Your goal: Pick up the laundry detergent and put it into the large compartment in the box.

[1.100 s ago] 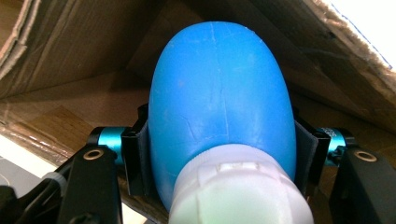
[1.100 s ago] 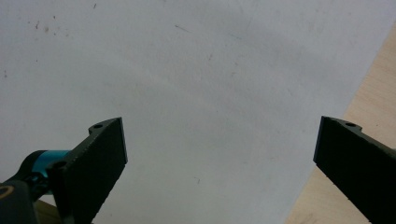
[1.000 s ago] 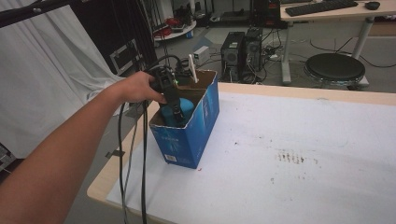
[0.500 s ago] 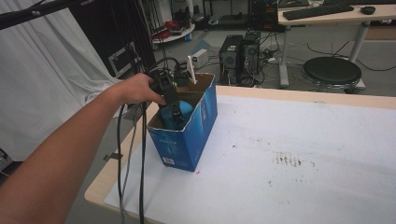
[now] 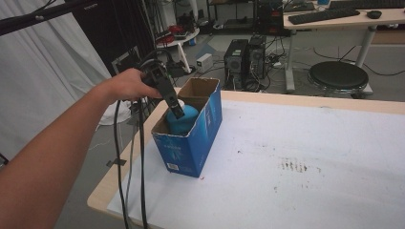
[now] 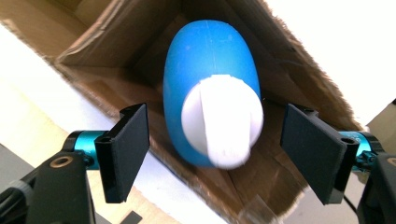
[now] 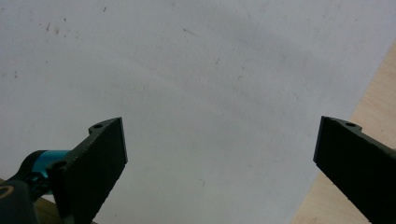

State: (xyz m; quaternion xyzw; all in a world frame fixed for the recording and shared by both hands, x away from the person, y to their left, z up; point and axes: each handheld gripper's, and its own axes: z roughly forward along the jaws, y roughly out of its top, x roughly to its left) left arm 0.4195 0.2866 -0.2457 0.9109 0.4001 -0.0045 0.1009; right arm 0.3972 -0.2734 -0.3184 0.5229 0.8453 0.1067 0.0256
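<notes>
Since 1 second ago the left gripper (image 5: 175, 113) has lifted off the bottle (image 6: 210, 93) and its jaws have just been opening; they now stand spread on both sides of the white cap (image 6: 222, 121), not touching. Upright in the box (image 5: 188, 148), the bottle looks smooth, rigid, probably slippery plastic, so gripping below the cap seems safest. Over the table (image 7: 196, 70), the right gripper (image 7: 219, 154) is spread, empty.

blue white-capped bottle (image 6: 210, 70), inside cardboard box (image 5: 205, 129)

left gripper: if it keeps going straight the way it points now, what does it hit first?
Most likely the white cap of the blue bottle standing in the cardboard box. The left gripper has just opened its jaws, which flank the cap without touching; depth is unclear.
</notes>
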